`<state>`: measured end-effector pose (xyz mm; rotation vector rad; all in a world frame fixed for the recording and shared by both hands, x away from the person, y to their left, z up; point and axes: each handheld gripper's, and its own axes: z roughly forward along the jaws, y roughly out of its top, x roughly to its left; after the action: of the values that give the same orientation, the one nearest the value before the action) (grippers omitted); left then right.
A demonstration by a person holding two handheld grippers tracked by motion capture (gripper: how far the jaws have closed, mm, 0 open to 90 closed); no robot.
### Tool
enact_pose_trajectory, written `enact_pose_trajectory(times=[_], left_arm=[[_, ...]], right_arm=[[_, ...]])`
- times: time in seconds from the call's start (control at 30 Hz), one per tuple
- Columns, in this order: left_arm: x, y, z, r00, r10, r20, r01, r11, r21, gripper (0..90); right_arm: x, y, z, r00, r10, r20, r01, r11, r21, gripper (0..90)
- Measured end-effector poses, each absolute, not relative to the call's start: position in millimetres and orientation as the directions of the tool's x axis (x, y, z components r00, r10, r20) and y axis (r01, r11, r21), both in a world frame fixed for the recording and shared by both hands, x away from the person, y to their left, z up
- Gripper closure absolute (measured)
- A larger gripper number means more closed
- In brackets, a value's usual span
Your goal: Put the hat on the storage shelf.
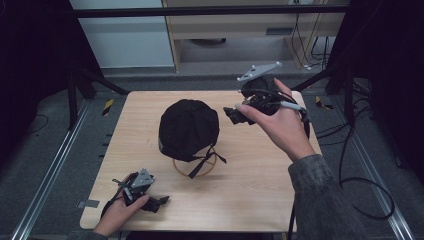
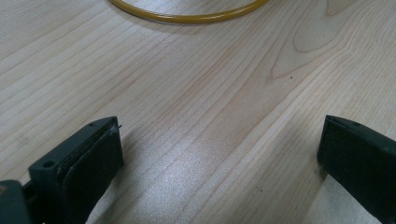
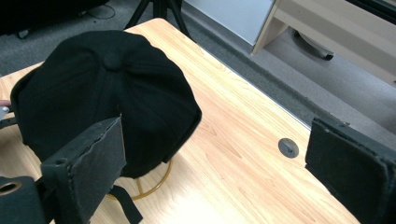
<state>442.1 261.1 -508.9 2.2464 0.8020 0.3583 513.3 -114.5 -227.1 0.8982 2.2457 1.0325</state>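
Observation:
A black cap (image 1: 188, 128) sits on a yellow ring stand (image 1: 196, 170) in the middle of the wooden table (image 1: 250, 190); its black strap hangs down at the front. The cap (image 3: 102, 93) also appears in the right gripper view, beyond the left jaw. My right gripper (image 1: 234, 116) hovers open just right of the cap, raised above the table, nothing between its jaws. My left gripper (image 1: 159, 202) rests open near the table's front left corner, well apart from the cap. The left gripper view shows the ring's yellow rim (image 2: 187, 17) far ahead over bare wood.
Black frame legs stand at the table's far corners. Cables (image 1: 365, 190) trail on the floor at the right. A light wooden cabinet (image 1: 240, 30) stands beyond the far edge. A small round grey plug (image 3: 288, 147) is set into the tabletop near its edge.

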Motion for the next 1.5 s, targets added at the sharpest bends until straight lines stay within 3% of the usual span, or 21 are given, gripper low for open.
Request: enact_pose_trajectory(times=[0.63, 1.0, 1.5], left_arm=[[442.0, 261.0, -509.1, 0.768, 0.641, 0.020, 0.441, -0.551, 0.709, 0.0], [441.8, 261.2, -508.9, 0.768, 0.640, 0.021, 0.442, -0.553, 0.706, 0.0], [441.8, 261.1, -508.9, 0.768, 0.640, 0.021, 0.442, -0.553, 0.706, 0.0]], right_arm=[[489.0, -174.6, -276.7, -0.587, 0.791, -0.171, 0.403, 0.469, 0.786, 10.4], [482.0, -184.7, -308.5, -0.577, 0.793, -0.198, 0.407, 0.489, 0.771, 10.8], [476.9, -189.3, -367.2, -0.570, 0.812, -0.125, 0.459, 0.441, 0.771, 11.3]])
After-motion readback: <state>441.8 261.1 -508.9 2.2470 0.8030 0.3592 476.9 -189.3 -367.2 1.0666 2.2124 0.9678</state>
